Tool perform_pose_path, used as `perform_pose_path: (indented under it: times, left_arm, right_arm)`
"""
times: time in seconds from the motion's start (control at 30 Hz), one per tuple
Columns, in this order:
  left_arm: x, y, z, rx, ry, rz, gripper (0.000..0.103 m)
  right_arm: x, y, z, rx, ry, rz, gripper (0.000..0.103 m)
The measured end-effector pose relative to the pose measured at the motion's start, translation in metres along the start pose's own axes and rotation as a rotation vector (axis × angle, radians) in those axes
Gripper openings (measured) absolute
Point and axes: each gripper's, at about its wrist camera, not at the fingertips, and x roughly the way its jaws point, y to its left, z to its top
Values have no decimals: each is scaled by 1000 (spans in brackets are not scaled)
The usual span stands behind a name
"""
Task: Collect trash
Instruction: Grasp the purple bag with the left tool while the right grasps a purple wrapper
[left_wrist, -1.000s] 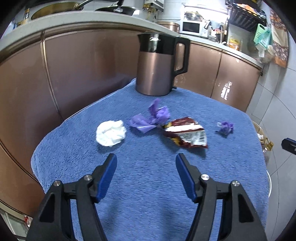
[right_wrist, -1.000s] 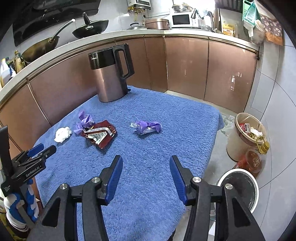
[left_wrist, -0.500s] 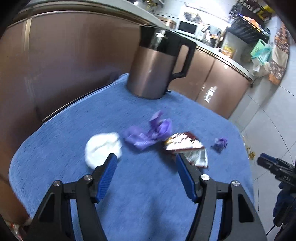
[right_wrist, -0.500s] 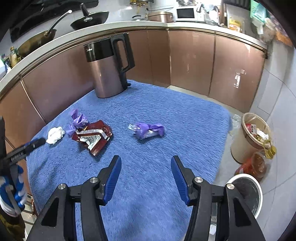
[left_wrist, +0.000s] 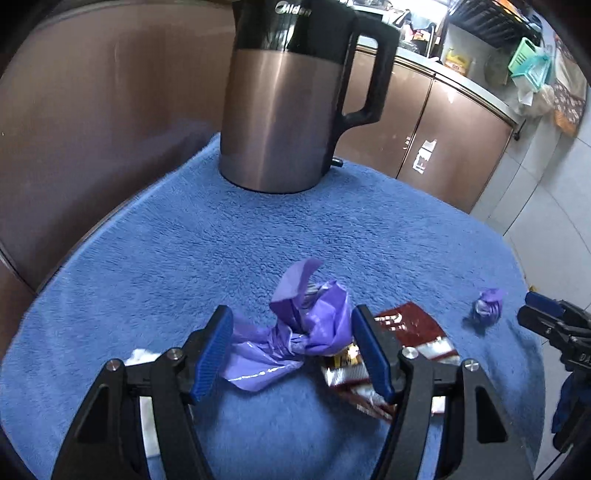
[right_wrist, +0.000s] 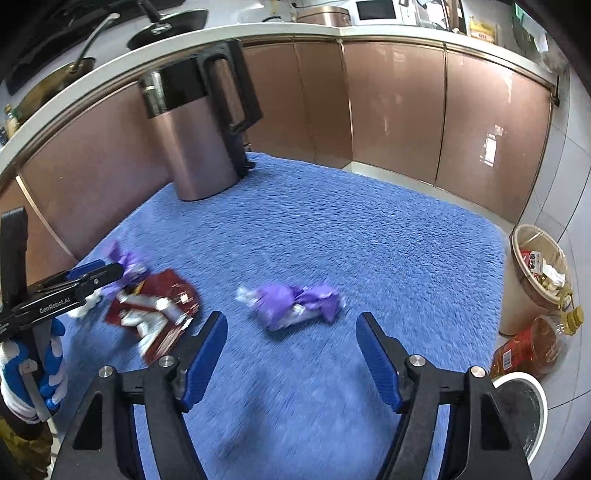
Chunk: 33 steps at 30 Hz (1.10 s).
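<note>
at lower centre, left gripper (left_wrist: 291, 350) jaws released around purple wrapper (left_wrist: 295, 332); closing may snag red wrapper (left_wrist: 406, 332) too

Crumpled purple wrapper (left_wrist: 295, 332), red packet (left_wrist: 410, 332) touching, on towel.

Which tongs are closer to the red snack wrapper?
Left. The left tongs straddle the crumpled purple wrapper, touching the red snack wrapper. The right tongs sit farther off, facing another purple wrapper.
</note>
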Motion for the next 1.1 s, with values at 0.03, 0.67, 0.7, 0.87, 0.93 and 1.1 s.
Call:
perform_pose_path:
  times: [0.03, 0.67, 0.7, 0.87, 0.93, 1.1]
  left_arm:
    - [4, 1, 1, -13, 6, -17, 66]
    - [-7, -3, 1, -17, -32, -16, 37]
    - [-12, -4, 0, -12, -40, -10, 36]
    - [-38, -12, -7, 6, -85, -2, 36]
    - [-46, -13, -10, 6, -94, -1, 36]
    - [-66, -17, -20, 11, -111, -17, 36]
  right_arm:
    - [7, -2, 2, -1, 2, -3, 70]
    - [44, 5, -8, -39, 38, 53, 17]
    - [41, 4, -11, -38, 36, 57, 13]
    - [25, 8, -22, -50, 23, 69, 8]
    - [15, 10, -26, -56, 7, 78, 6]
    - [-3, 13, -30, -58, -16, 92, 6]
